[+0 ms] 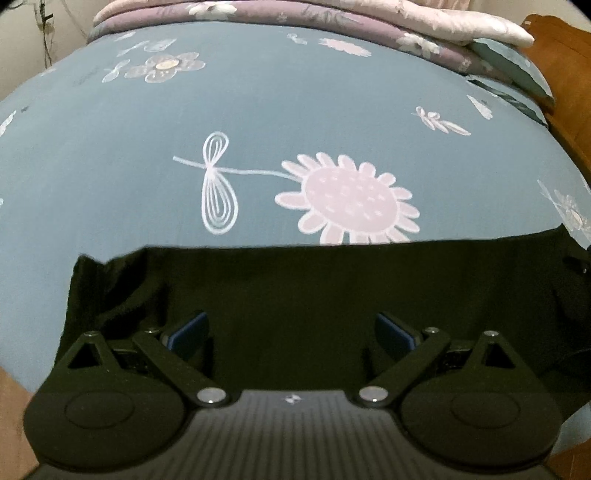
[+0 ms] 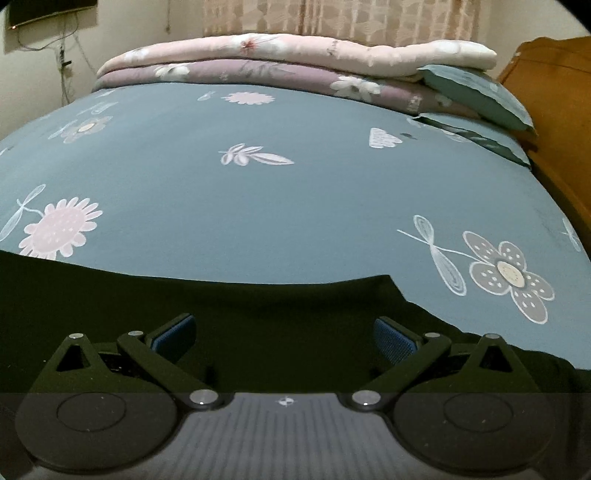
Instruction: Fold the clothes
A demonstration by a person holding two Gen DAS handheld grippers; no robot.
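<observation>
Both tongs spread wide, pinching nothing. Left tongs (image 1: 291, 330) and right tongs (image 2: 284, 332) sit low over the black garment (image 1: 314, 280), which lies flat on the bed (image 1: 258, 110) directly under and ahead of both. Its long axis runs left-right across both views; far edge just beyond the pads. Neither hand looks clearly nearer. Beyond: bare floral sheet, then folded quilts (image 2: 277, 59) at the far end.

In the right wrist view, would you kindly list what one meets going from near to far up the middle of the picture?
Right tongs → black garment → blue flowered bedsheet → folded purple quilt → pink quilt → curtain.
</observation>
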